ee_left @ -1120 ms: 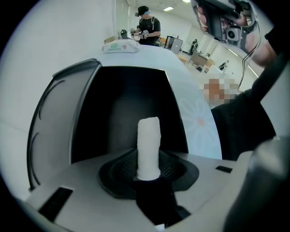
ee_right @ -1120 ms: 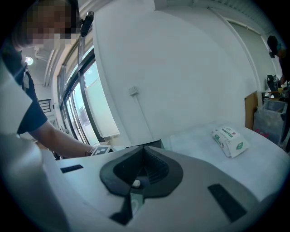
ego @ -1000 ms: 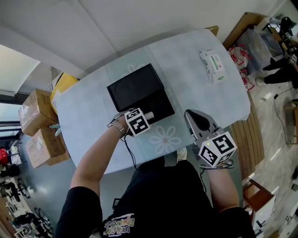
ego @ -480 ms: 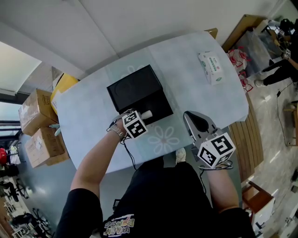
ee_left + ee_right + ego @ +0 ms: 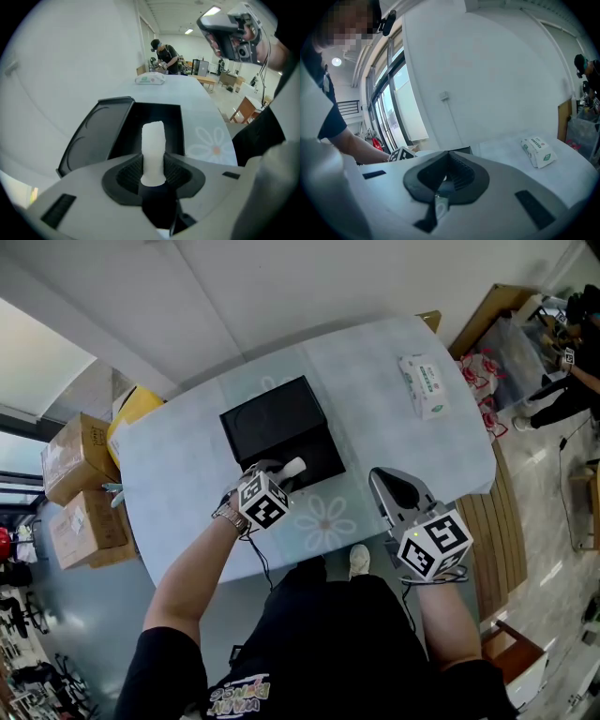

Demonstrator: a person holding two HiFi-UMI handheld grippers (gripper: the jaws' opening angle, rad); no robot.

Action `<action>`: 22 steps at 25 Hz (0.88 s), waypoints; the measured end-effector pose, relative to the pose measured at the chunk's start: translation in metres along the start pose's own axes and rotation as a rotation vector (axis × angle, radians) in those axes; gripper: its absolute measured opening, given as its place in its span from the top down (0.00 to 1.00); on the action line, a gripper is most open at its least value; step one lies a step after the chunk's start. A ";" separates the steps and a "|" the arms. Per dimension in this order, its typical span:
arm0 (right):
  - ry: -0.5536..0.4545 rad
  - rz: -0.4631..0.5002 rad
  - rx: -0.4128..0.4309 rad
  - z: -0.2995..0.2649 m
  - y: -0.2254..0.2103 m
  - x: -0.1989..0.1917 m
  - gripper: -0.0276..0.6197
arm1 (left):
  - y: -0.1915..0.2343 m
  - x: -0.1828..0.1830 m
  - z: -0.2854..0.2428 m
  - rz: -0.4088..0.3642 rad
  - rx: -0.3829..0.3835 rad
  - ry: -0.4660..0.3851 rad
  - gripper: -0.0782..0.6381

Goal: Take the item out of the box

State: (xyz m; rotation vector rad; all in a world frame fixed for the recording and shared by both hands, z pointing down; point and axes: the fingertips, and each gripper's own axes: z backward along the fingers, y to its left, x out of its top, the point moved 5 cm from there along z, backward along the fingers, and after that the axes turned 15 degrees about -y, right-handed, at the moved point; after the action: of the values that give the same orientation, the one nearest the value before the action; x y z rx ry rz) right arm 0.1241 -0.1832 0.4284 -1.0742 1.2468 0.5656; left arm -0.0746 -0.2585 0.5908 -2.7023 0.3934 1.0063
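Note:
A black box [image 5: 319, 452] lies open on the pale blue table [image 5: 375, 371], its lid [image 5: 270, 414] folded back beside it. My left gripper [image 5: 281, 472] is shut on a white cylindrical item [image 5: 293, 467] at the box's near edge. In the left gripper view the white item [image 5: 153, 145] stands up between the black pads [image 5: 129, 173], above the open box [image 5: 174, 123] and its lid [image 5: 96, 138]. My right gripper [image 5: 382, 478] hovers to the right of the box, over the table's near side, with nothing held. In its own view the right gripper [image 5: 449, 158] has its jaws together.
A white and green tissue pack [image 5: 424, 385] lies at the table's far right. Cardboard boxes [image 5: 77, 486] and a yellow object [image 5: 131, 411] sit on the floor to the left. A wooden bench [image 5: 487, 507] runs along the right. People stand at the far right.
My left gripper has drawn back toward me and slightly left, bringing the white item with it to the box's near edge. The right gripper has hardly moved.

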 end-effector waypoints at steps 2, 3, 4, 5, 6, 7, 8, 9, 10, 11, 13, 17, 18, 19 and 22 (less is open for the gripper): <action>0.000 0.002 0.013 0.002 0.001 0.002 0.94 | 0.002 0.008 0.009 0.025 0.052 -0.052 0.70; -0.001 0.003 0.019 0.004 0.001 0.003 0.94 | 0.002 0.013 0.014 0.037 0.078 -0.079 0.70; -0.002 0.005 0.026 0.005 0.001 0.005 0.94 | 0.002 0.017 0.018 0.050 0.104 -0.105 0.70; -0.002 0.006 0.033 0.006 0.002 0.006 0.94 | 0.002 0.021 0.024 0.063 0.128 -0.131 0.70; -0.003 0.009 0.040 0.008 0.002 0.008 0.94 | 0.000 0.026 0.029 0.080 0.151 -0.159 0.70; -0.005 0.011 0.048 0.009 0.003 0.009 0.94 | -0.001 0.031 0.035 0.102 0.172 -0.189 0.70; -0.007 0.013 0.056 0.011 0.003 0.011 0.94 | -0.003 0.037 0.042 0.128 0.193 -0.222 0.70; -0.009 0.015 0.065 0.012 0.004 0.012 0.94 | -0.004 0.043 0.049 0.157 0.216 -0.258 0.70; -0.011 0.018 0.075 0.013 0.004 0.014 0.94 | -0.006 0.050 0.056 0.186 0.238 -0.296 0.70; -0.013 0.021 0.085 0.014 0.004 0.016 0.94 | -0.008 0.058 0.063 0.214 0.260 -0.335 0.70; -0.016 0.028 0.108 0.017 0.004 0.020 0.94 | -0.013 0.072 0.077 0.266 0.303 -0.408 0.70; -0.019 0.046 0.163 0.021 0.005 0.027 0.94 | -0.028 0.097 0.106 0.332 0.383 -0.523 0.70; -0.020 0.050 0.176 0.022 0.006 0.028 0.94 | -0.033 0.103 0.114 0.346 0.404 -0.549 0.70; -0.022 0.054 0.190 0.024 0.007 0.029 0.94 | -0.038 0.108 0.121 0.360 0.424 -0.572 0.70; -0.025 0.071 0.235 0.032 0.012 0.033 0.94 | -0.056 0.121 0.141 0.394 0.480 -0.638 0.70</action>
State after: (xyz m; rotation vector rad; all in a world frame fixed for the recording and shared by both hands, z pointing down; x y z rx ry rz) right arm 0.1387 -0.1569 0.3916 -0.8268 1.2988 0.4717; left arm -0.0532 -0.1833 0.4126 -1.7948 0.9084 1.5582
